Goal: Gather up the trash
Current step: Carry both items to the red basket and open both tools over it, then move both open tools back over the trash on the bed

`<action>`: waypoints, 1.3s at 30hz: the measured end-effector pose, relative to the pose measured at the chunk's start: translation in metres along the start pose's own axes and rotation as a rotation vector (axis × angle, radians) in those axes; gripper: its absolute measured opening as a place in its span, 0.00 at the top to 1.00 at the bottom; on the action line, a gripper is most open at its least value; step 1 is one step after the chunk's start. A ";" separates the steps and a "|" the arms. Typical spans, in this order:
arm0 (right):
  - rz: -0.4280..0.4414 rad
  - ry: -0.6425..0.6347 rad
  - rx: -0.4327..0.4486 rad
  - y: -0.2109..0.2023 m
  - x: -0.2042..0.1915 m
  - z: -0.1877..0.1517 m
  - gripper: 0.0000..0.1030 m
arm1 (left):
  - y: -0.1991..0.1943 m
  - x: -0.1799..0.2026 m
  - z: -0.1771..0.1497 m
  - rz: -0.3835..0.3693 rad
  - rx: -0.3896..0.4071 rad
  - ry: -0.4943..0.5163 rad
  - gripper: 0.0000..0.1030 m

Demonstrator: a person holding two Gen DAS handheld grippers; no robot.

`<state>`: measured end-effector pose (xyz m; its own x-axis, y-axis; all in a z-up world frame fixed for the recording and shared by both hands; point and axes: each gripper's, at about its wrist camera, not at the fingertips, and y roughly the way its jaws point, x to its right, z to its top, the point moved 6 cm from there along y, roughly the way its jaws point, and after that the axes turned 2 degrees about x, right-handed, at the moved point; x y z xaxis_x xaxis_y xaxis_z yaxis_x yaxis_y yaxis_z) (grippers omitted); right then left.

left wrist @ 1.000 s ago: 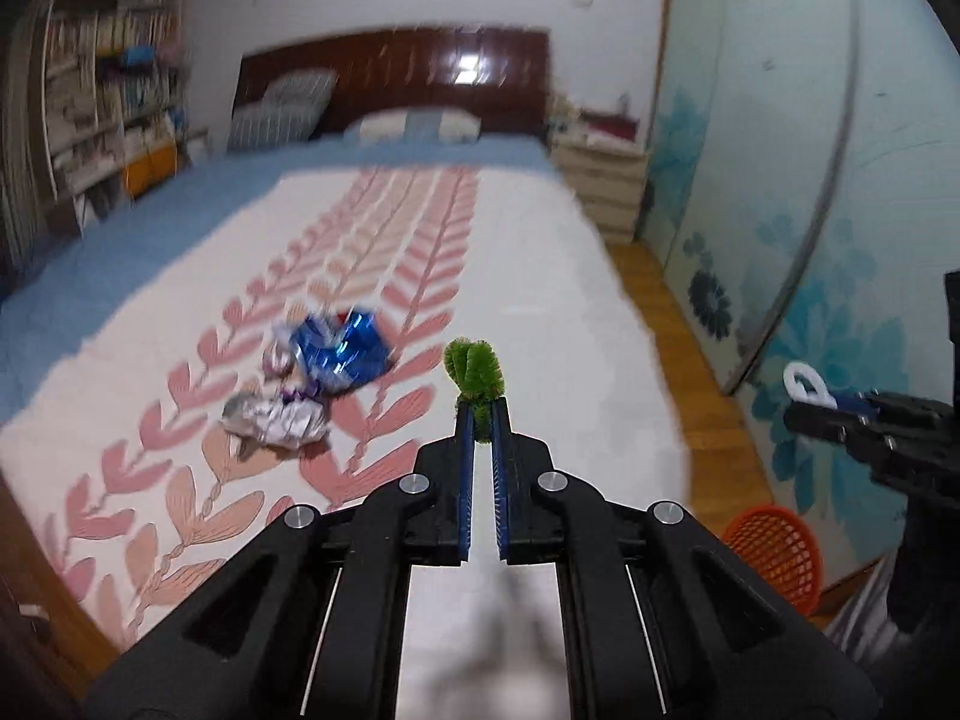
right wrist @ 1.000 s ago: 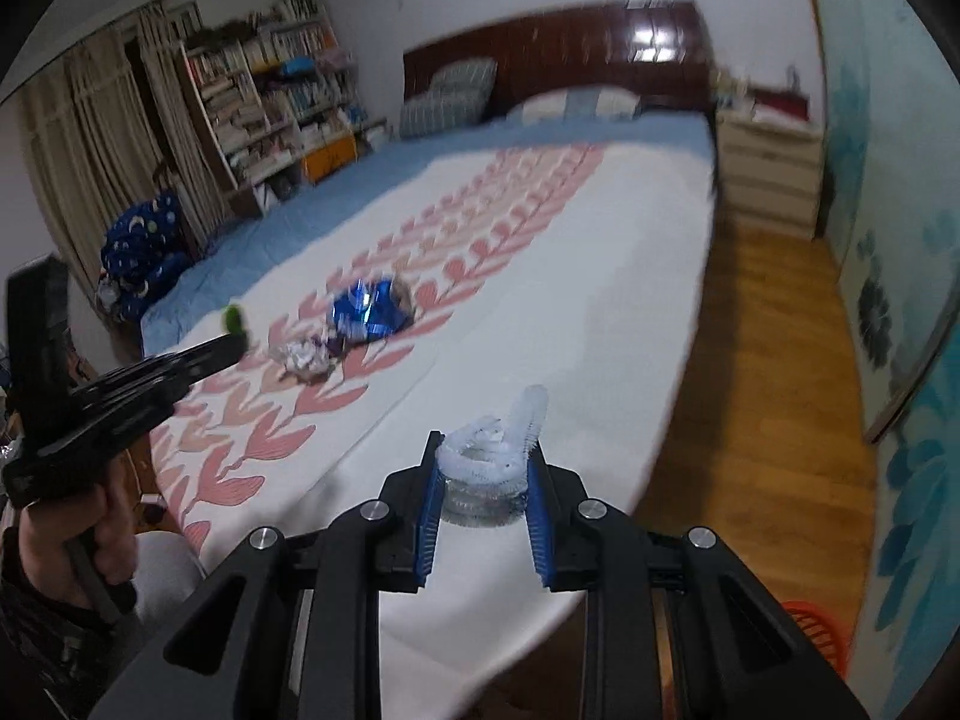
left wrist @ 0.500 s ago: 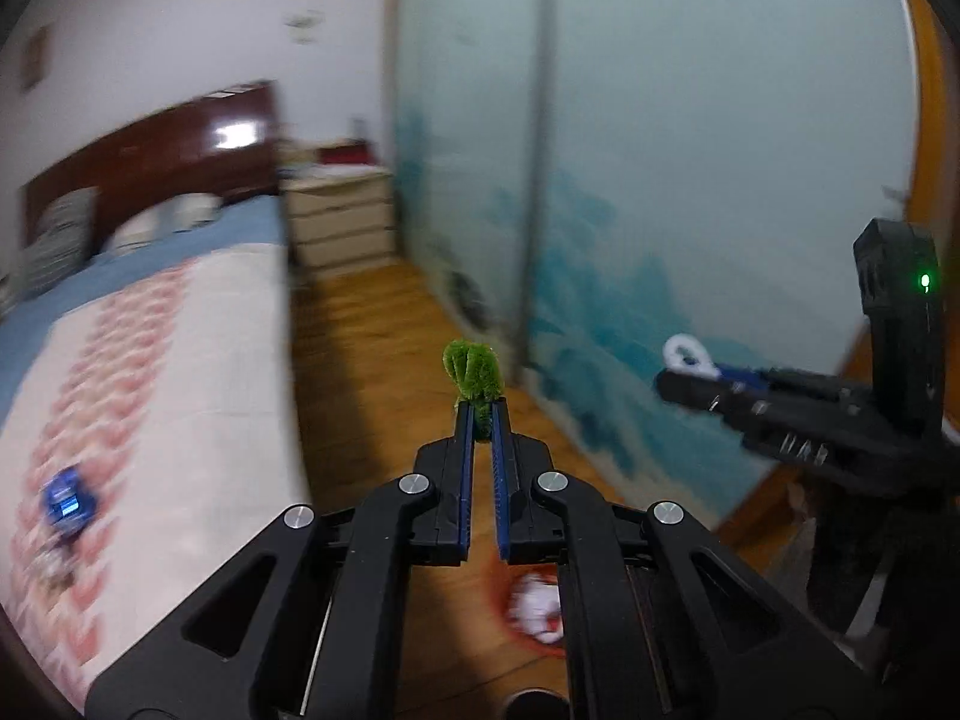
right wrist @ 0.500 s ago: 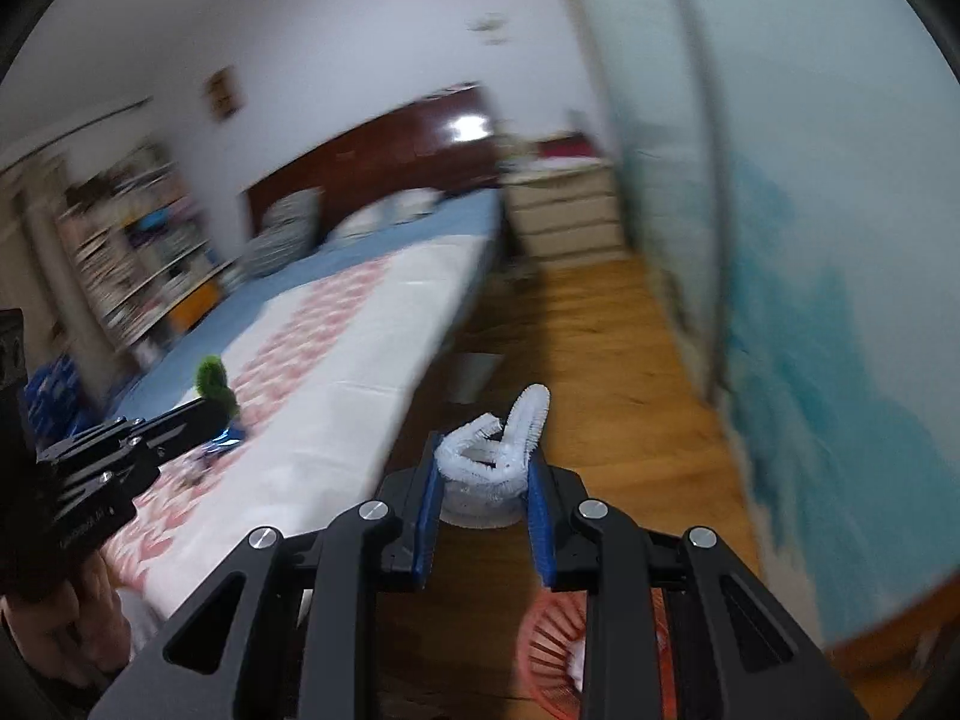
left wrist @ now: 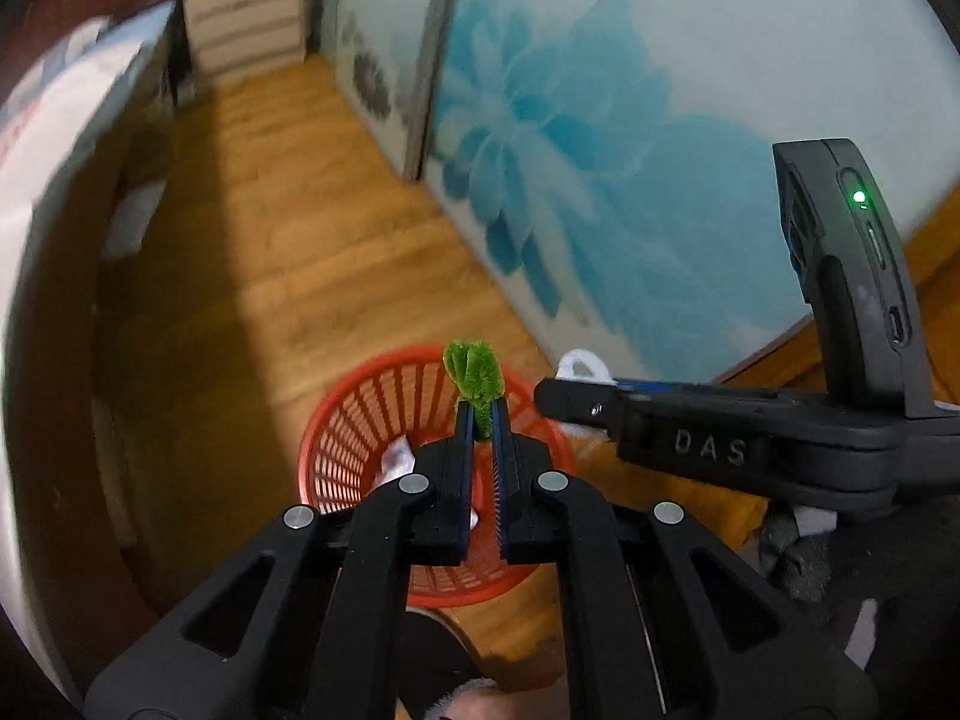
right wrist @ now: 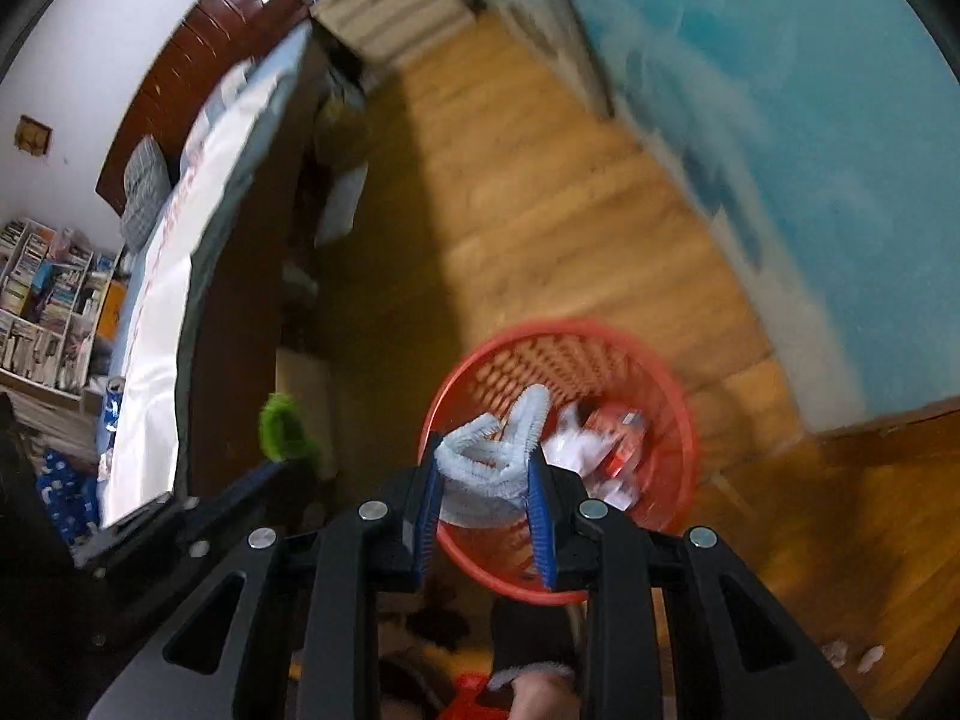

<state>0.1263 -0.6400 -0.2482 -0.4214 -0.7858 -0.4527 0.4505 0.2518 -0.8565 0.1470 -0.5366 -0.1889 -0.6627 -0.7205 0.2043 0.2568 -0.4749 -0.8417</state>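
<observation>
Now both hold trash over the red basket point(left wrist: 354, 420). Green pipe cleaner point(left wrist: 475, 375) sits pinched at the tips of the left gripper point(left wrist: 480, 420), jaws nearly closed. White pipe cleaner point(right wrist: 498, 450) sits clamped between the right gripper's point(right wrist: 483, 462) jaws. Below them, basket on wood floor point(left wrist: 312, 228), paper scraps point(right wrist: 570, 450) inside.
</observation>
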 end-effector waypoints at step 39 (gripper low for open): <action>0.079 -0.015 0.101 0.023 -0.112 0.026 0.38 | -0.089 -0.081 -0.028 0.091 0.073 -0.044 0.36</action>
<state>0.2042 -0.5609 -0.2109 -0.3702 -0.7742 -0.5133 0.5588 0.2558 -0.7889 0.1582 -0.4215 -0.1446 -0.6036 -0.7827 0.1517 0.3660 -0.4410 -0.8195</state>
